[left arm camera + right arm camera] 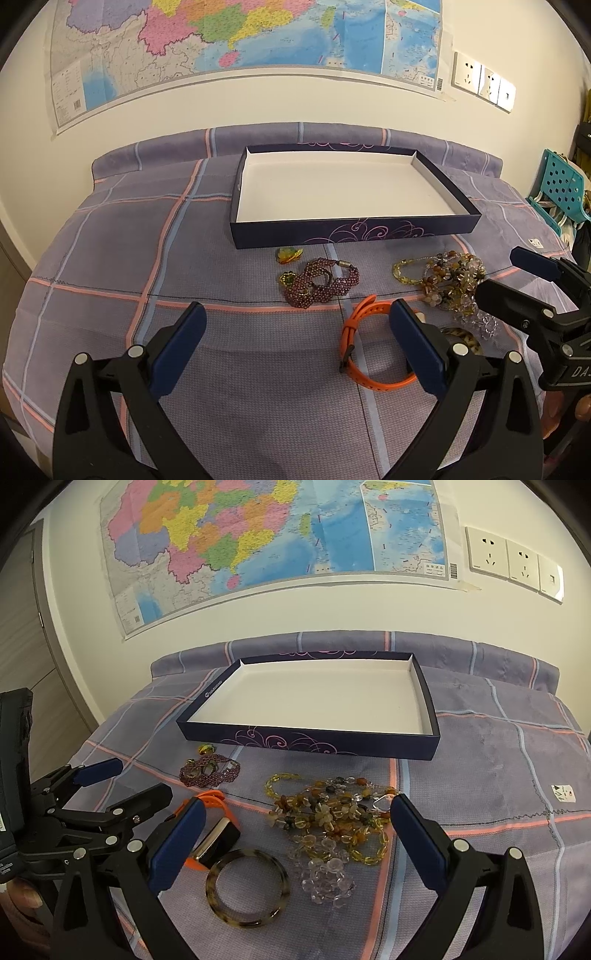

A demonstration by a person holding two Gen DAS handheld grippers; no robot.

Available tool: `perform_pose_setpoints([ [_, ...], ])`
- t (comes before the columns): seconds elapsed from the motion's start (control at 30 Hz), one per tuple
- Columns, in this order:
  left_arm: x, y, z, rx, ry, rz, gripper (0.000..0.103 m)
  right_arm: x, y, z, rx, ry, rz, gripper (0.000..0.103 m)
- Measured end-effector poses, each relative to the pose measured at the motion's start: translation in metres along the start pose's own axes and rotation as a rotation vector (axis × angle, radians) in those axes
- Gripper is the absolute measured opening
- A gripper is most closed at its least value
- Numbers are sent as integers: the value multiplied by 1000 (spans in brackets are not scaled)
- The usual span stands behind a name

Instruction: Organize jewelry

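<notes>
Black claw (295, 347), blue pads (181, 347)

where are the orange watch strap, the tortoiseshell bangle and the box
orange watch strap (349, 328), left wrist view, left curve of the band
tortoiseshell bangle (247, 919), right wrist view, lower rim
box (314, 743), right wrist view, front wall

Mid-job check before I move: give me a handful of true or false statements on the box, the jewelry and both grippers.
1. The box has jewelry in it. False: its white floor is bare; all pieces lie on the bedspread in front of it.
2. The left gripper is open and holds nothing. True.
3. The orange watch is clamped in the right gripper. False: that gripper is open and empty, and the watch lies on the cloth.
4. The tortoiseshell bangle lies flat beside the clear bead strand. True.
5. The purple beaded bracelet lies between the mixed-stone necklace and the right gripper. False: it lies left of the necklace, nearer the box.
</notes>
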State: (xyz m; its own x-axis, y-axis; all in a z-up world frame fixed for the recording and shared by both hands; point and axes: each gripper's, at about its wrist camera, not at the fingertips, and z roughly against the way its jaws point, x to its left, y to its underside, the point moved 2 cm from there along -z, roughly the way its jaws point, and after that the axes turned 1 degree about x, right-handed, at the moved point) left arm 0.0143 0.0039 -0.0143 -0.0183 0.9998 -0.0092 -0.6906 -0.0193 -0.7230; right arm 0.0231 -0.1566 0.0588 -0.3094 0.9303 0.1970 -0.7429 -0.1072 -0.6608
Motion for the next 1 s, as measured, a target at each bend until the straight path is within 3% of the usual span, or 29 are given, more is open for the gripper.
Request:
perform_pose_setpoints([
  [1.0, 0, 1, -3, 8, -3, -4, 97, -1, 0, 0, 11, -15, -5, 97],
])
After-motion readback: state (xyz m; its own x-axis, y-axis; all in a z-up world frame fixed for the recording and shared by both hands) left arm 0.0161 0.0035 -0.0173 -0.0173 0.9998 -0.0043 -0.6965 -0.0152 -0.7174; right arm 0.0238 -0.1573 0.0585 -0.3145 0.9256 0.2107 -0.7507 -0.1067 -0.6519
